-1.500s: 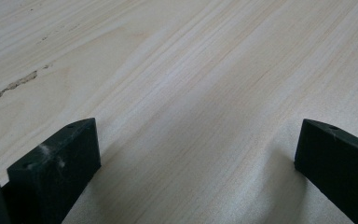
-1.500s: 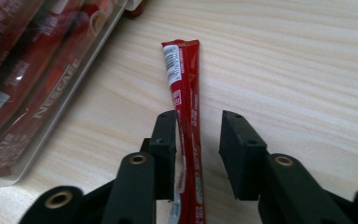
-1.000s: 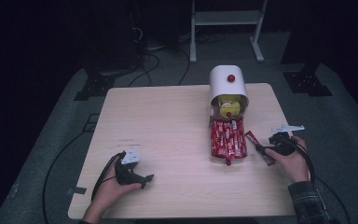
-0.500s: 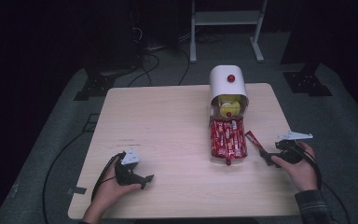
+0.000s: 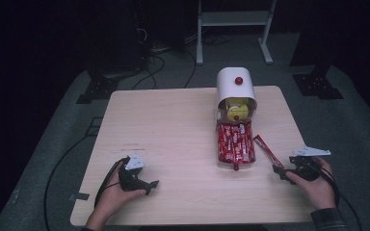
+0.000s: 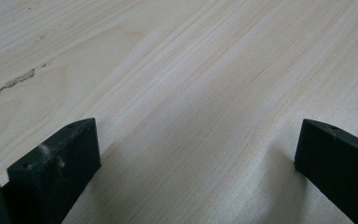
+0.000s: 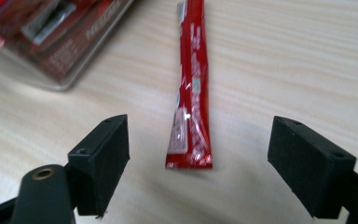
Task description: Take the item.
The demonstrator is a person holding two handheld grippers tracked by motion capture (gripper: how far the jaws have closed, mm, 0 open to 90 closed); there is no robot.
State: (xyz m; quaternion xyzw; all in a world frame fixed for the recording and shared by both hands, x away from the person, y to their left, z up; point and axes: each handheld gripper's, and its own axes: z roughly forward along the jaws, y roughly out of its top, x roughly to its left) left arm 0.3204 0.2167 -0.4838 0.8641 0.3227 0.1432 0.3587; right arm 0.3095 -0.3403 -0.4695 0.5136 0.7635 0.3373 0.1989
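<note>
The right hand-held gripper (image 7: 198,163) had just been opening – jaws apart, nothing clamped – leaving one red stick packet (image 7: 192,88) on the tabletop (image 5: 173,125) beside the filled tray (image 5: 235,144); the left hand-held gripper (image 6: 196,158) gaped idle.

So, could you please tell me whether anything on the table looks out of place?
Yes: one red sachet lies alone on the table, slanted, beside the clear tray where the other red sachets lie side by side. The right claw stands open just short of it.
</note>
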